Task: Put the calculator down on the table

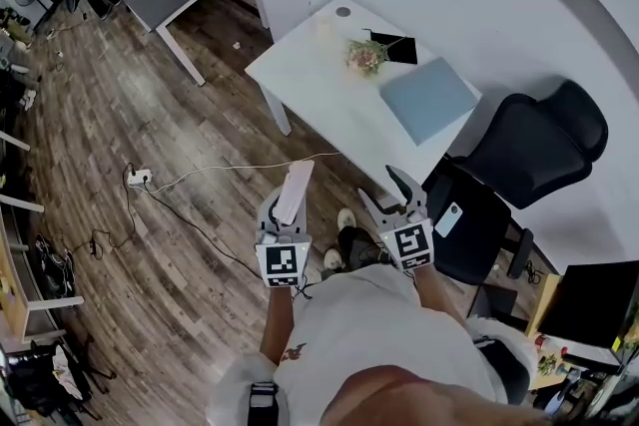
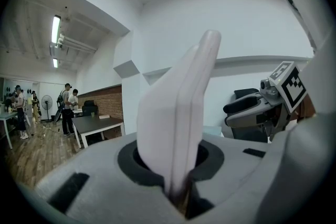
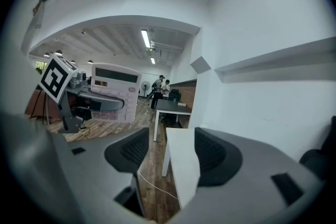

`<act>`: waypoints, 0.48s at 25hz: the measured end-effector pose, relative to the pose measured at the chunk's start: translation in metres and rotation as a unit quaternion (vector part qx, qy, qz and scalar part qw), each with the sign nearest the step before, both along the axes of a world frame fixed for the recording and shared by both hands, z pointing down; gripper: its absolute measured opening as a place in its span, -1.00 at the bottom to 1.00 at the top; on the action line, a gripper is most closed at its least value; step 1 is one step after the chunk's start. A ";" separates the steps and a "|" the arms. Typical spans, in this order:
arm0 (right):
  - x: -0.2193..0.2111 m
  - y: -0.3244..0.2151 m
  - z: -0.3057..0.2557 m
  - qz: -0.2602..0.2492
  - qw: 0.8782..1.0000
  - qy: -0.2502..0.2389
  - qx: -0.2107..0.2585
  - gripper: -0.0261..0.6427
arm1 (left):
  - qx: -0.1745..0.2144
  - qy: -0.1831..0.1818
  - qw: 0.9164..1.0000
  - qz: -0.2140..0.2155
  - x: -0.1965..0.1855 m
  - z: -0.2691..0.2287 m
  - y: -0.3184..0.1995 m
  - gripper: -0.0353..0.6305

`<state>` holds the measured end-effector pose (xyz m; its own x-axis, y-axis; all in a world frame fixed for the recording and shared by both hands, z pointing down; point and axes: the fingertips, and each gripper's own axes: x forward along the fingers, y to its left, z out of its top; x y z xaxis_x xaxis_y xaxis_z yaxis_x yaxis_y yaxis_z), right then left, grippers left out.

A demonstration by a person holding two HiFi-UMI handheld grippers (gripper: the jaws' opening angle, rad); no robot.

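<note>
A pale pink calculator [image 1: 295, 192] sticks out forward from my left gripper [image 1: 283, 217], which is shut on its lower end, out over the wooden floor and short of the white table [image 1: 319, 90]. In the left gripper view the calculator [image 2: 178, 113] stands edge-on between the jaws. My right gripper [image 1: 387, 195] hangs beside it to the right, open and empty. In the right gripper view the table's near corner [image 3: 181, 165] shows between the spread jaws, and the calculator [image 3: 113, 94] appears at the left with its keys and display facing the camera.
On the table lie a small bunch of flowers [image 1: 366, 55], a blue folder [image 1: 429, 98] and a black flat item [image 1: 394, 45]. A black office chair [image 1: 524, 155] with a phone [image 1: 448, 218] on its seat stands at the right. A power strip [image 1: 140, 177] with its cable lies on the floor.
</note>
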<state>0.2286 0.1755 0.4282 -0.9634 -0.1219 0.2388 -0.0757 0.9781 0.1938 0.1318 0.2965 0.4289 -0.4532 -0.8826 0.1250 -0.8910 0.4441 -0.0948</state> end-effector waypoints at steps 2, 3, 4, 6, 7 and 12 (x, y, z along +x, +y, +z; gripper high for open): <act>-0.010 -0.006 0.001 -0.007 1.000 -0.002 -0.002 -0.11 | -0.003 0.000 1.000 -0.005 -0.007 0.002 -0.006 -0.66; -0.015 -0.010 0.002 -0.011 1.000 -0.003 -0.002 -0.11 | -0.003 0.000 1.000 -0.008 -0.011 0.003 -0.010 -0.66; -0.020 -0.014 0.002 -0.015 1.000 -0.004 -0.003 -0.12 | -0.003 0.000 1.000 -0.011 -0.015 0.003 -0.014 -0.66; -0.030 -0.024 0.002 -0.020 1.000 -0.005 -0.002 -0.12 | -0.003 0.001 1.000 -0.016 -0.024 0.003 -0.022 -0.66; -0.035 -0.029 0.001 -0.022 1.000 -0.006 -0.001 -0.12 | -0.002 0.000 1.000 -0.018 -0.029 0.002 -0.026 -0.66; -0.058 -0.053 0.000 -0.026 1.000 -0.005 -0.002 -0.14 | -0.002 -0.002 1.000 -0.025 -0.051 -0.001 -0.047 -0.66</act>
<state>0.1703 0.1222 0.4280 -0.9708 -0.0708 0.2291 -0.0268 0.9814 0.1899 0.0811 0.2492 0.4277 -0.4974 -0.8583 0.1263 -0.8672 0.4879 -0.0999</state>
